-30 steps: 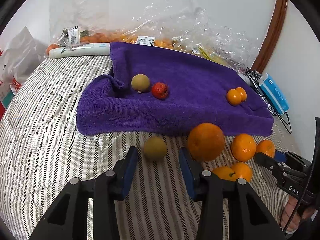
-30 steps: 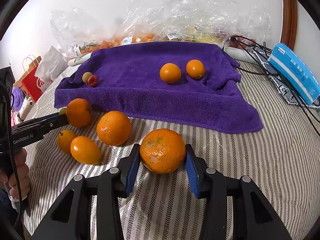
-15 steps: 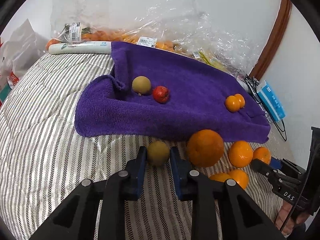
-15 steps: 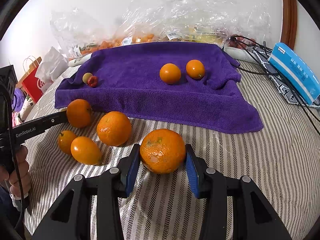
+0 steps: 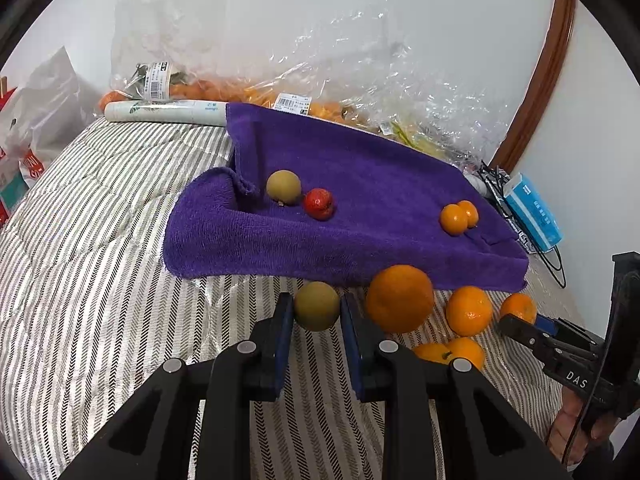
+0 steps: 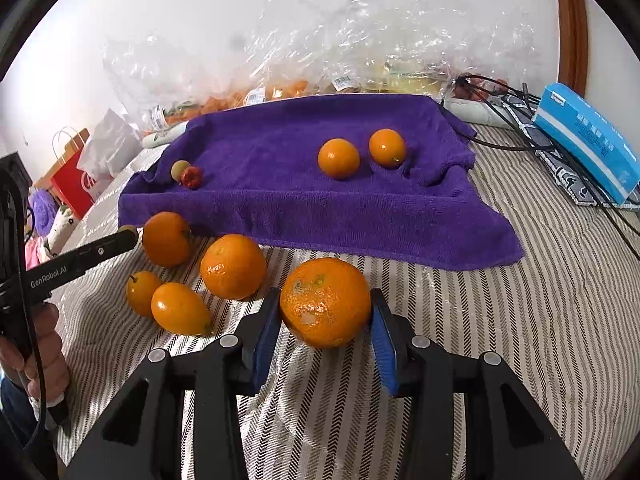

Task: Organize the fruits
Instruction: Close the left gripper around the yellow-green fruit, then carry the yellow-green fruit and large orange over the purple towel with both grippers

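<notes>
Grippers at work on striped bed: left gripper (image 5: 316,312) clamps greenish fruit (image 5: 316,306) just below purple towel (image 5: 360,208) edge, w/ big orange (image 5: 399,298) at its 3 o'clock, while right gripper (image 6: 325,322) pinches mottled orange (image 6: 325,302).

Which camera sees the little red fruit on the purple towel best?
The left wrist view. There the red fruit is larger and sharper, touching a greenish-brown fruit on the purple towel. In the right wrist view it is a tiny red blob at the towel's far left edge.
</notes>
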